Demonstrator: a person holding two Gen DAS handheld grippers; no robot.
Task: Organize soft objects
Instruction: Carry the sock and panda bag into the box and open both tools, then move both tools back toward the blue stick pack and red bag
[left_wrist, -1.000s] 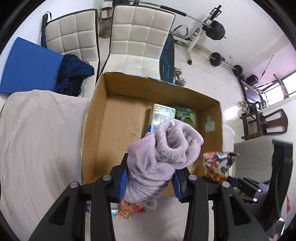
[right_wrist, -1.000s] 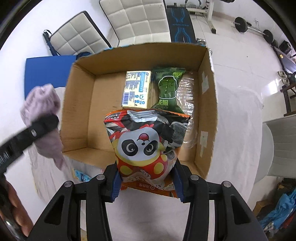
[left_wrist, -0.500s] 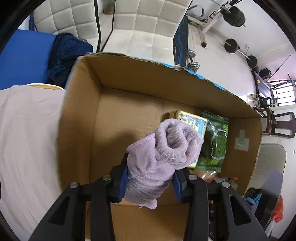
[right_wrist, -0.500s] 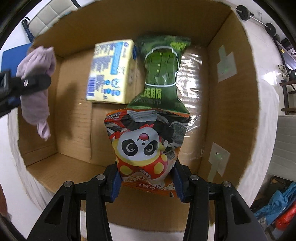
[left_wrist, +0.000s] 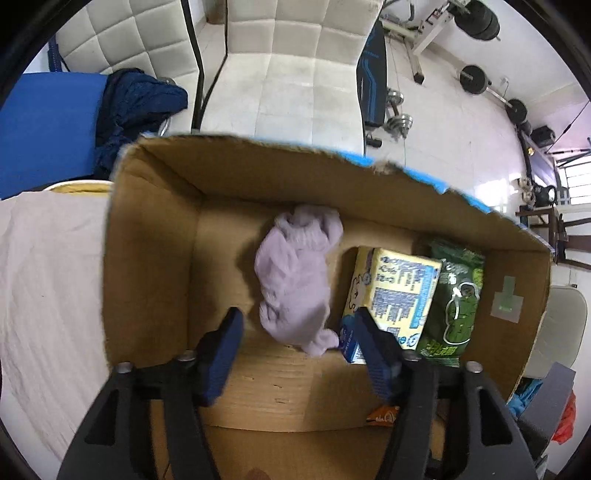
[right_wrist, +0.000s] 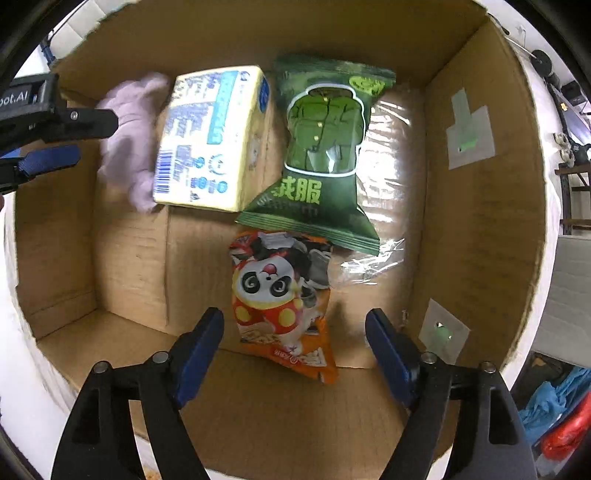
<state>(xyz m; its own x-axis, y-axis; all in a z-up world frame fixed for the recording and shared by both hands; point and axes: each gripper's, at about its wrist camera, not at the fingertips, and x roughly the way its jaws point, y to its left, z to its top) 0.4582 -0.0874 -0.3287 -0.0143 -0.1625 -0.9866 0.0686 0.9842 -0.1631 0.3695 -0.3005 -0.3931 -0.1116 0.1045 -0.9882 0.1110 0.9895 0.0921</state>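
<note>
Both claws, L (left_wrist: 295, 328) & R (right_wrist: 293, 332), gape w/ nothing held; lilac cloth (left_wrist: 295, 280) & panda snack bag (right_wrist: 277, 295) sit in cardboard box (right_wrist: 480, 184), so pulling out carelessly could snag either.

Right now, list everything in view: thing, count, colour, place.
box: 1, brown cardboard, on the cloth, open top
towel: 1, lilac, in the box, left of the yellow pack
yellow pack: 1, yellow and blue, box floor
green bag: 1, green, right of the yellow pack
panda bag: 1, orange and red, in front of the green bag
cloth: 1, off-white, under the box
chairs: 2, white, behind the box
left gripper: 1, black and blue, open
right gripper: 1, black and blue, open
</note>
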